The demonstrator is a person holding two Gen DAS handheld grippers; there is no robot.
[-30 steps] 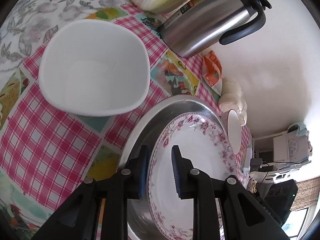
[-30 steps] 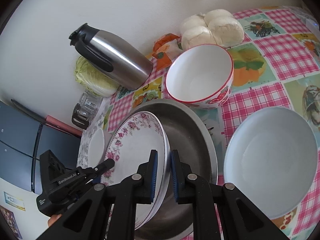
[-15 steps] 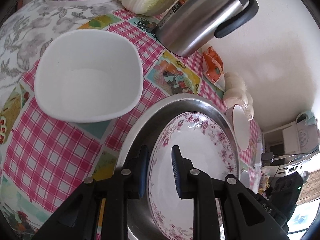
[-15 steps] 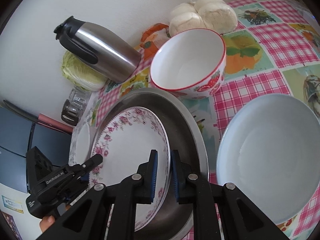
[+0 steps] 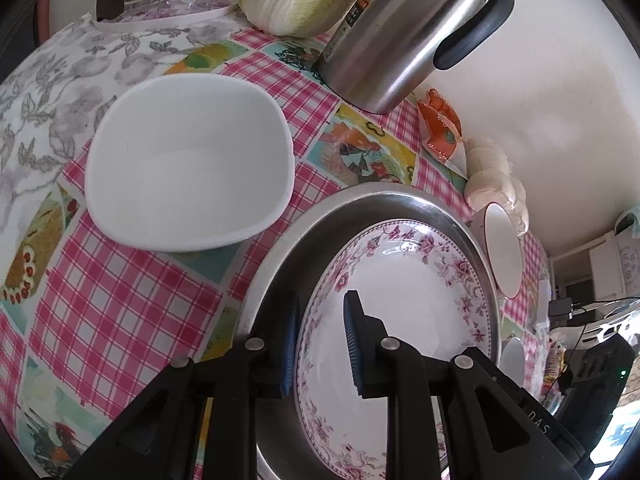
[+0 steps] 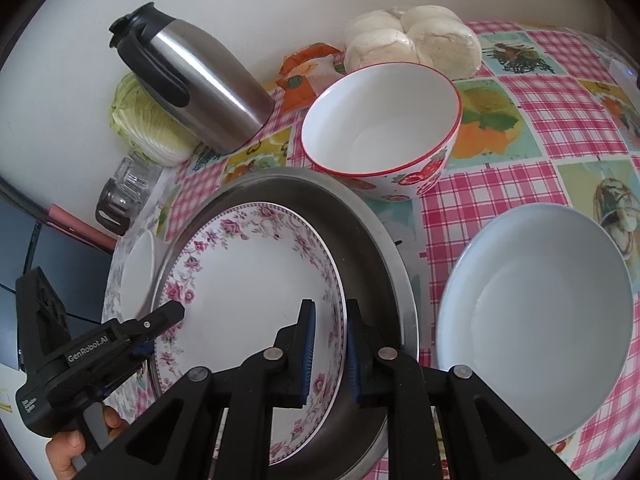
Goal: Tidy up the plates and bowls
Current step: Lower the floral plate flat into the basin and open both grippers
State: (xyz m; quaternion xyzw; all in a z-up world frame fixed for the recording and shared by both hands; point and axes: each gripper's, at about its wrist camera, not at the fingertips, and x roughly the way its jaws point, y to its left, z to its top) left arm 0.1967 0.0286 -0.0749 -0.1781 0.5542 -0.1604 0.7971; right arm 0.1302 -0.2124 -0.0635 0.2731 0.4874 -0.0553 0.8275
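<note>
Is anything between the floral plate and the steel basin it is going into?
Nothing visible. The floral plate already sits inside the steel basin, with both tools gripping opposite rims: the right tool and the left tool. The basin holds nothing else that shows.

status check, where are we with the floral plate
Left gripper and right gripper both clamped on floral plate rim, opposite sides. Plate sits inside steel basin. Nothing blocking.

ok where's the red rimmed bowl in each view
Left wrist: the red-rimmed bowl sits at the right edge, seen nearly edge-on, just beyond the steel basin.
Right wrist: it is upper centre, open side facing the camera, behind the basin.
Shared landmark: the steel thermos jug.
</note>
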